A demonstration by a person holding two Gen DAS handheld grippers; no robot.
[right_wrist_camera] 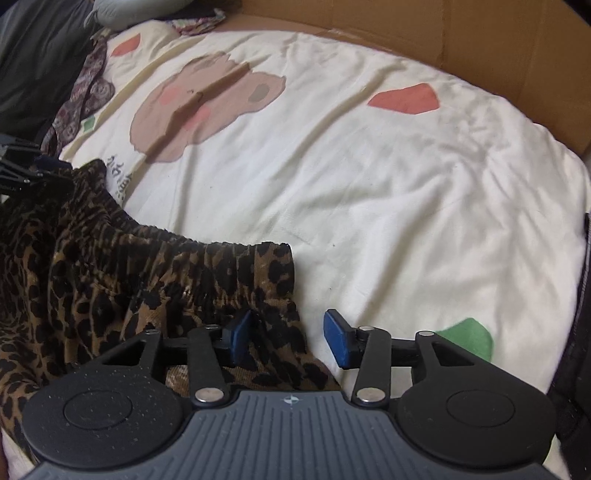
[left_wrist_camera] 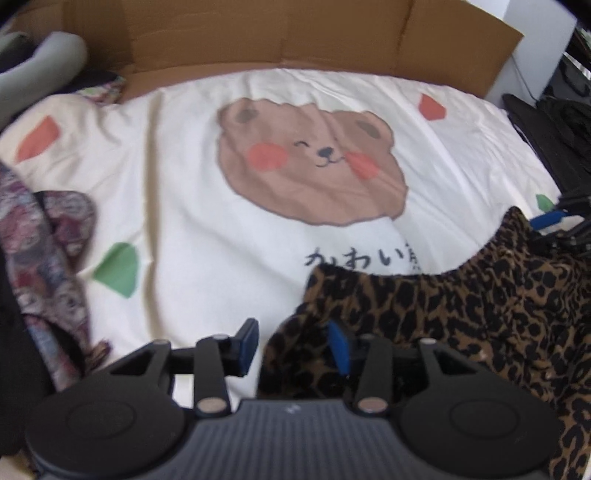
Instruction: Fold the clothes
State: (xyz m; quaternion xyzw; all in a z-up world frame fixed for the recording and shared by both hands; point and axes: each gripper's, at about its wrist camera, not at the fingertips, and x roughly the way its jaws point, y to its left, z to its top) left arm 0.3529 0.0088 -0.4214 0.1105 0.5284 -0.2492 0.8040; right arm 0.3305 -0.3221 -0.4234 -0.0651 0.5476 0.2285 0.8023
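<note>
A leopard-print garment (left_wrist_camera: 461, 295) with an elastic waistband lies on a cream bedspread (left_wrist_camera: 177, 206) that bears a brown bear face. My left gripper (left_wrist_camera: 293, 345) is open, its jaws on either side of the garment's left corner. In the right wrist view the garment (right_wrist_camera: 129, 280) lies at the left, and my right gripper (right_wrist_camera: 290, 338) is open over its right waistband corner. The left fingertip (right_wrist_camera: 240, 334) rests on the fabric; the right fingertip (right_wrist_camera: 338, 341) is over the bedspread (right_wrist_camera: 388, 192).
A paisley garment (left_wrist_camera: 44, 266) is heaped at the left edge. A cardboard sheet (left_wrist_camera: 280, 33) stands along the far side of the bed. Dark bags (left_wrist_camera: 554, 140) sit at the right. A grey cushion (left_wrist_camera: 40, 66) lies at the far left.
</note>
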